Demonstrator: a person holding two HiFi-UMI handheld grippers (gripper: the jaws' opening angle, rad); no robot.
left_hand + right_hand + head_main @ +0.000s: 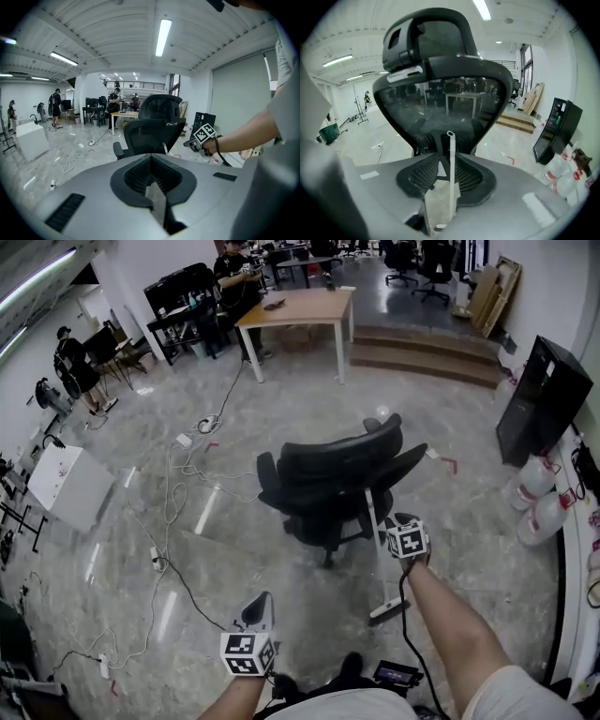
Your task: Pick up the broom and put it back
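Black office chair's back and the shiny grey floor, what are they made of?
The black office chair's back looks like see-through mesh in a matte plastic frame: the pale wooden table shows through it. The shiny grey floor looks like polished stone or tile, veined and mirroring lights.

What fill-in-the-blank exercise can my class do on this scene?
1. The broom handle stands between the right claw's jaws, which are ____.
2. The office chair is ____ in colour.
3. The left claw holds ____.
Missing words: open; black; nothing.
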